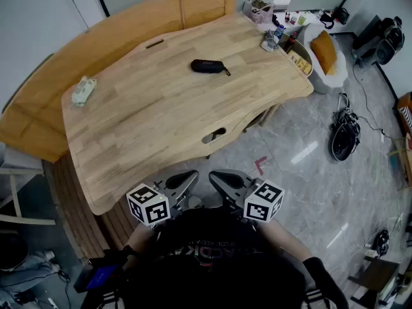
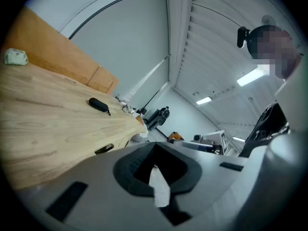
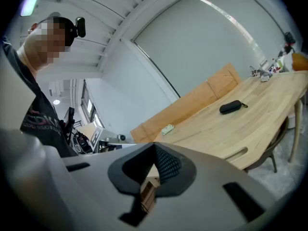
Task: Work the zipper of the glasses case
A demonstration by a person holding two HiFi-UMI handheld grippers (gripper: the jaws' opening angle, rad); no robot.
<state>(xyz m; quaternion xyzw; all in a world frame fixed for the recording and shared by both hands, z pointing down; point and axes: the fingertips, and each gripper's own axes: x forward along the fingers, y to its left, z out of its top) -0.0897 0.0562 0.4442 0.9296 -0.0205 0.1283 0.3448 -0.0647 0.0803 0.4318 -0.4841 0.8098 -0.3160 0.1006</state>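
Glasses case (image 1: 208, 65) lay on the far part of the worktop (image 1: 148, 121), well apart from the left gripper (image 1: 191, 176) and right gripper (image 1: 215, 176), both with fingers closed, empty

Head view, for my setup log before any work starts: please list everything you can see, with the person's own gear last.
table: one, light wood, fills the middle
glasses case: one, black, on the table's far half, untouched
packet: one, white and green, at the table's left edge
wooden panel: one, tan, along the table's far and left sides
small items: a cluster, mixed colours, on the table's far right corner
cushion: one, orange, in a white seat beyond that corner
bundle: one, black, on the grey floor at right
left gripper: one, grey, shut, empty, near the chest
right gripper: one, grey, shut, empty, beside it
shirt: one, black, bottom edge
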